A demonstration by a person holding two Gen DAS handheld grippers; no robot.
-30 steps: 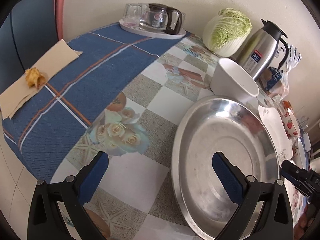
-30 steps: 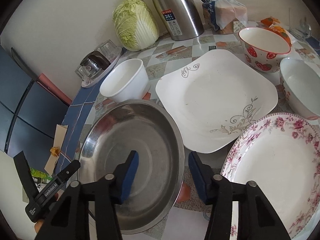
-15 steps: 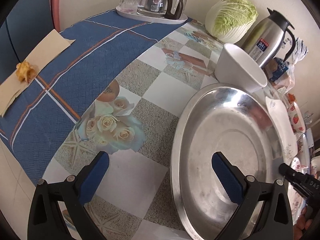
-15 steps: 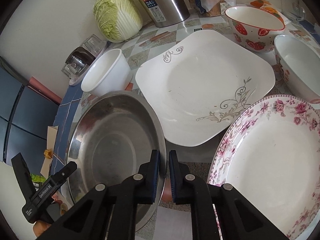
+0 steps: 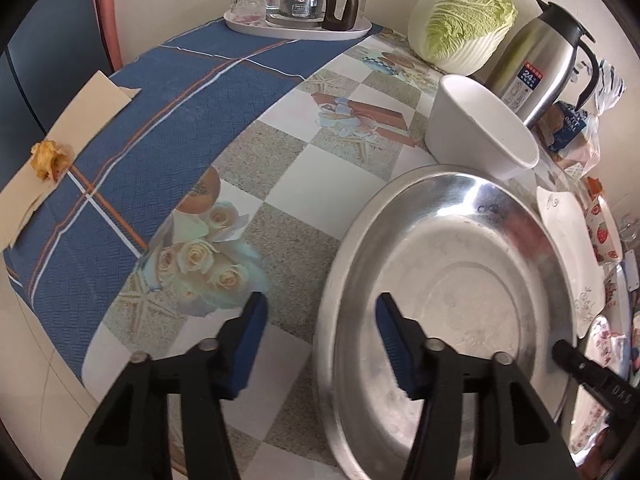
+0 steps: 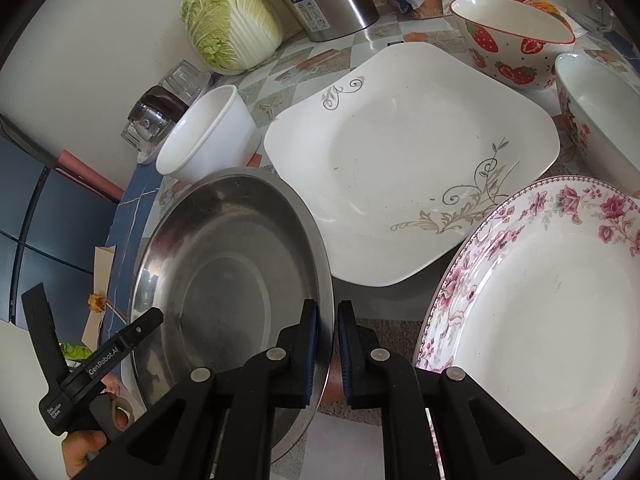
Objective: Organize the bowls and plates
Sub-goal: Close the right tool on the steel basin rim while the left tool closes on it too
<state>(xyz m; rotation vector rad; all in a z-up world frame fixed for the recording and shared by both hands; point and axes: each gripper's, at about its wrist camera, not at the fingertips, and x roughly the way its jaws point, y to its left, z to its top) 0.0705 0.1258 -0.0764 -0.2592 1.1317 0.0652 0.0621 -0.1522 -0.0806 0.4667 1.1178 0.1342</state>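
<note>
A wide steel plate (image 5: 460, 280) (image 6: 224, 260) lies on the table. My right gripper (image 6: 328, 344) is shut on its right rim, one pad inside and one outside. My left gripper (image 5: 320, 340) straddles the plate's left rim; its jaws are closing and the pads stand apart from the metal. Behind the plate sits a white bowl (image 5: 476, 128) (image 6: 208, 136). To its right lie a square white plate (image 6: 408, 160) and a pink-flowered plate (image 6: 540, 320). A strawberry bowl (image 6: 512, 44) and a flowered bowl (image 6: 600, 120) stand at the far right.
A cabbage (image 5: 464, 28), a steel thermos (image 5: 536, 64) and a bagged loaf (image 5: 572, 132) line the wall. A tray with a glass pot (image 5: 308, 0) stands at the back. A paper with an orange scrap (image 5: 50, 160) lies on the blue cloth (image 5: 160, 120) to the left.
My right gripper sank a little and closed onto the steel plate's right rim. My left gripper's jaws went from wide open to about half as wide across the left rim.
</note>
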